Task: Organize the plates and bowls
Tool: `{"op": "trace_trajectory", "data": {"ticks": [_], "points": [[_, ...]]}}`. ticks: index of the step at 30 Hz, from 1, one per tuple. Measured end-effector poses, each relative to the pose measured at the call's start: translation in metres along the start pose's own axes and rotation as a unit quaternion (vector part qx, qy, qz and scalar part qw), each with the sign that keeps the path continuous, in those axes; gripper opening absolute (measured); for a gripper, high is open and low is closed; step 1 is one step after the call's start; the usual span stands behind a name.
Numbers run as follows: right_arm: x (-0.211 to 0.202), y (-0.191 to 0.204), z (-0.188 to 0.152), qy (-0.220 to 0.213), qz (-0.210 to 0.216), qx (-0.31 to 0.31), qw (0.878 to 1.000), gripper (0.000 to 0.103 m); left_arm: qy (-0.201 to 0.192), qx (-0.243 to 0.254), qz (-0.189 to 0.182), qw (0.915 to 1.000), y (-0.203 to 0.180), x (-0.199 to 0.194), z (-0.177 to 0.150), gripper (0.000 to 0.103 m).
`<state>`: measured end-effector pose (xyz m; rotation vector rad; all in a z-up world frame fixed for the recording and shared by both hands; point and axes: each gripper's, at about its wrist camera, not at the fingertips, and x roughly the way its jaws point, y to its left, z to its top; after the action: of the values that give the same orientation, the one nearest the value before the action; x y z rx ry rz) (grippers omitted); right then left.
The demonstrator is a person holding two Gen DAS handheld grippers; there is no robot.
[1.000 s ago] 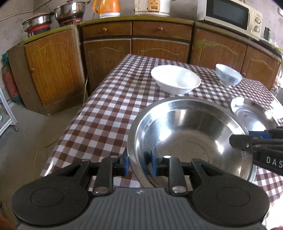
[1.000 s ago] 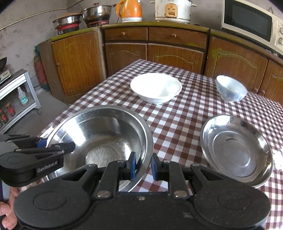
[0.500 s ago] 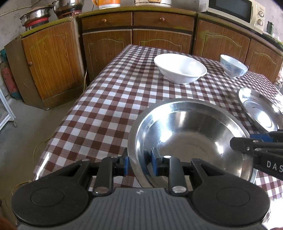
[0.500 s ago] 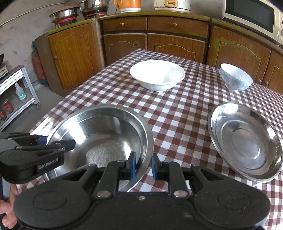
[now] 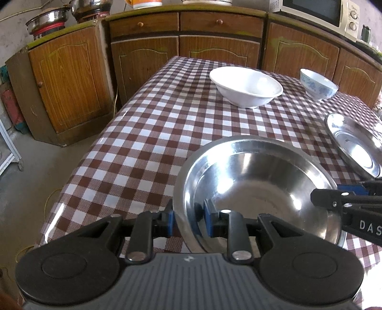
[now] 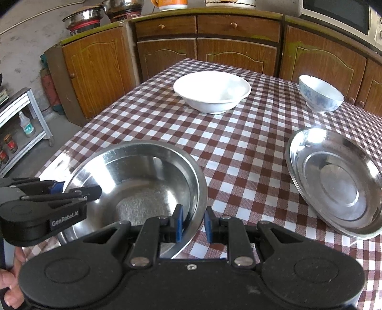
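A large steel bowl (image 5: 257, 190) (image 6: 140, 181) is held low over the near end of the checked table (image 5: 155, 133) (image 6: 238, 152). My left gripper (image 5: 188, 220) is shut on its left rim and my right gripper (image 6: 193, 223) is shut on its right rim. Each gripper also shows in the other's view, the left gripper (image 6: 59, 190) at the left edge and the right gripper (image 5: 334, 198) at the right edge. A steel plate (image 6: 334, 183) (image 5: 355, 143) lies to the right. A white bowl (image 5: 246, 85) (image 6: 212, 91) and a small blue-patterned bowl (image 5: 317, 83) (image 6: 321, 94) stand farther back.
Wooden cabinets (image 5: 143, 52) (image 6: 205, 45) run behind the table, with pots (image 5: 47, 19), a kettle and a microwave (image 5: 315, 9) on top. A low shelf with bottles (image 6: 21, 124) stands on the floor at the left. A hand (image 6: 12, 274) shows at the bottom left.
Both grippers and the steel bowl have come down slightly toward the table; the far bowls and the plate sit lower in both views. The grips are unchanged.
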<state>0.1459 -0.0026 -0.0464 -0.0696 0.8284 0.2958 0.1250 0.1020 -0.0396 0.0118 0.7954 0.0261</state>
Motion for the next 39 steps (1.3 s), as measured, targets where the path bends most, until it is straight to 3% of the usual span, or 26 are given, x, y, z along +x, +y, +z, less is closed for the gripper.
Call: {"op": "trace_trajectory", "data": {"ticks": [14, 17, 31, 39], "points": [[0.003, -0.002, -0.001, 0.001, 0.003, -0.002, 1.0, 0.029, -0.01, 0.01, 0.012, 0.9998, -0.003, 0.002, 0.0, 0.029], [0.002, -0.003, -0.002, 0.0, 0.0, 0.0, 1.0, 0.035, -0.015, 0.007, 0.016, 0.9997, -0.002, 0.0, 0.001, 0.039], [-0.018, -0.004, 0.005, -0.021, -0.016, 0.006, 1.0, 0.067, -0.037, -0.004, 0.031, 0.9988, 0.005, -0.019, 0.004, 0.065], [-0.04, -0.001, 0.013, -0.042, -0.019, -0.001, 0.999, 0.069, -0.057, -0.008, 0.033, 0.9978, 0.005, -0.038, 0.01, 0.081]]}}
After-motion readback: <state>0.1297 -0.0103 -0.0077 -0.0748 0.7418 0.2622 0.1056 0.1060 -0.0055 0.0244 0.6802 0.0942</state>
